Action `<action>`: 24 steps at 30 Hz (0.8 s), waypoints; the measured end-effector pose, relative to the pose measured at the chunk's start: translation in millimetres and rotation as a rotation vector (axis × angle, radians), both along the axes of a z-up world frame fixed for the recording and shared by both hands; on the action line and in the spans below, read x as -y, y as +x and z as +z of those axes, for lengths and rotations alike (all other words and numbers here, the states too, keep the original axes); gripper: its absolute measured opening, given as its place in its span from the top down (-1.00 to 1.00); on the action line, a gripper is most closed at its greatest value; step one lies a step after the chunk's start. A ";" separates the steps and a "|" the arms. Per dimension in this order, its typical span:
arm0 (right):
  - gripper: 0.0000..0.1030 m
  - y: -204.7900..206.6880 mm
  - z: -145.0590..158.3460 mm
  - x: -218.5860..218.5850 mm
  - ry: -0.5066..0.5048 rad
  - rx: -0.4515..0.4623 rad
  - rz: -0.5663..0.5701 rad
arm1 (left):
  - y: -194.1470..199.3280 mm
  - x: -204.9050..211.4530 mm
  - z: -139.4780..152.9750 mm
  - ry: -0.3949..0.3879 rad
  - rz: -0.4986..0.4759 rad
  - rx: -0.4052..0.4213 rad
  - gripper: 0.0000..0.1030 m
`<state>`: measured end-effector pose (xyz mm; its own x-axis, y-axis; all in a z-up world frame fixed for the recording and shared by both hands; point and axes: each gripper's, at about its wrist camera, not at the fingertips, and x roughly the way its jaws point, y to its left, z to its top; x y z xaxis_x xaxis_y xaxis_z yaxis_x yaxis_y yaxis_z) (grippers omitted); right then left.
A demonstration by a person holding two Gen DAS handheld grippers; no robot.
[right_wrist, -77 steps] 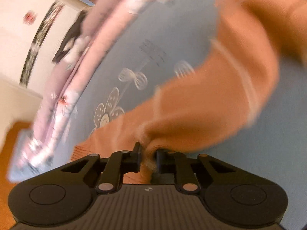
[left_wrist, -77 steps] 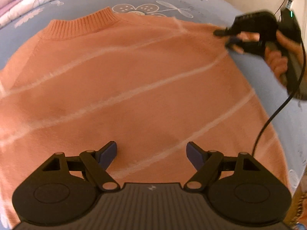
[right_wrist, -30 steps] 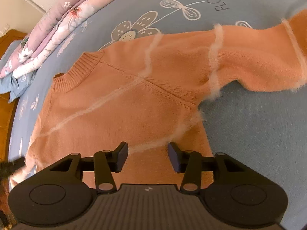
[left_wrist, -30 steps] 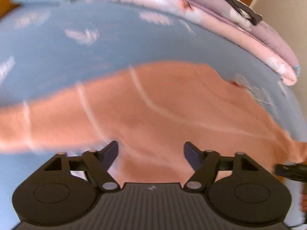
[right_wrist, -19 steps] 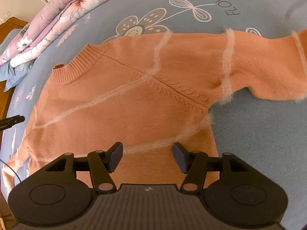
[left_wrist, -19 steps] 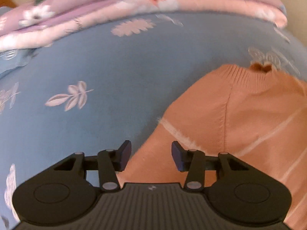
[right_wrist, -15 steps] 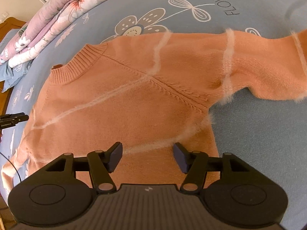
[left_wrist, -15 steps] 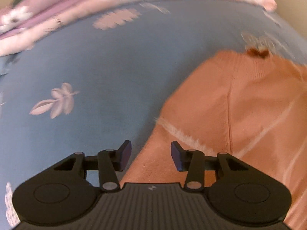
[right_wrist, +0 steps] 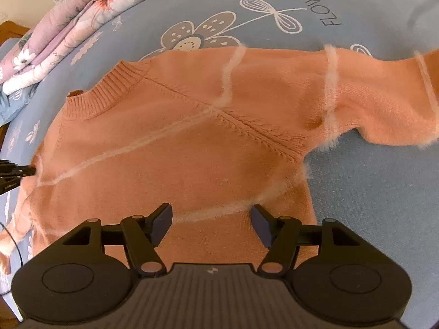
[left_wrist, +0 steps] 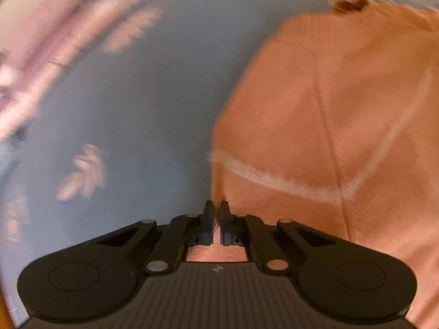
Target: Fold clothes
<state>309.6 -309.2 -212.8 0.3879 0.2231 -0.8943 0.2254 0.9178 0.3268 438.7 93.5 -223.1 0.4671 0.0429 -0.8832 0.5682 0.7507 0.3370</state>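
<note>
Left wrist view blurred: left claw (left_wrist: 216, 213) pinches sweater (left_wrist: 329, 123) edge.

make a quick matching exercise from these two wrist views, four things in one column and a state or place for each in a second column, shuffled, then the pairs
Column one
1. left gripper
2. right gripper
3. orange sweater
4. folded floral quilt

Column two
a. spread flat on the blue bedsheet, one sleeve stretched out sideways
b. jaws opening, nothing between them, above the sweater's lower part
c. stacked at the far edge of the bed
d. shut on the sweater's edge

Pairs: 1-d, 2-b, 3-a, 4-c
</note>
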 end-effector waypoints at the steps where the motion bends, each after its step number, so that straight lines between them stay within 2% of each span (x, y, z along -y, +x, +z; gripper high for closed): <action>1: -0.33 0.7 1.2 -1.3 -0.003 0.001 0.000 | 2.7 -0.4 1.6 0.004 0.018 0.034 0.96; 2: -0.33 1.3 2.5 -2.9 -0.005 0.002 0.004 | 5.3 -0.8 3.2 0.009 0.036 0.067 0.95; 4: -0.33 2.1 5.2 -7.1 -0.009 0.004 0.021 | 9.2 2.1 -10.7 0.032 0.052 0.054 0.94; 6: -0.33 2.4 7.6 -10.8 -0.011 0.004 0.036 | 2.2 9.7 -27.2 0.088 0.014 0.073 0.94; 8: -0.33 2.5 10.7 -14.0 -0.015 0.005 0.053 | -6.5 13.3 -28.6 0.110 -0.002 0.104 0.94; 10: -0.33 2.0 16.0 -16.4 -0.017 0.016 0.066 | -9.6 9.3 -16.9 0.067 0.026 0.109 0.74; 14: -0.33 3.3 27.1 -23.6 0.009 0.047 0.084 | -20.8 3.5 12.1 0.010 0.060 0.133 0.75; 16: -0.33 5.8 31.6 -29.3 0.029 0.068 0.102 | -33.3 7.4 30.9 -0.048 0.057 0.141 0.58; 17: -0.33 8.3 32.8 -33.6 0.043 0.080 0.116 | -41.1 11.9 39.0 -0.098 0.045 0.128 0.39; 18: -0.33 10.9 34.1 -37.8 0.057 0.093 0.130 | -49.3 18.3 44.1 -0.153 0.026 0.109 0.28; 22: -0.30 30.2 32.6 -62.9 0.065 0.146 0.215 | -87.6 54.8 42.6 -0.327 -0.060 -0.032 0.23; 24: -0.26 41.1 31.3 -74.1 0.062 0.170 0.255 | -108.2 70.6 33.3 -0.351 -0.097 -0.090 0.22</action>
<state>350.7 -235.1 -181.5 0.4549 0.3843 -0.8033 -0.0721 0.9150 0.3969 330.5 22.9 -189.8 0.3737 -0.3101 -0.8742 0.6580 0.7529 0.0142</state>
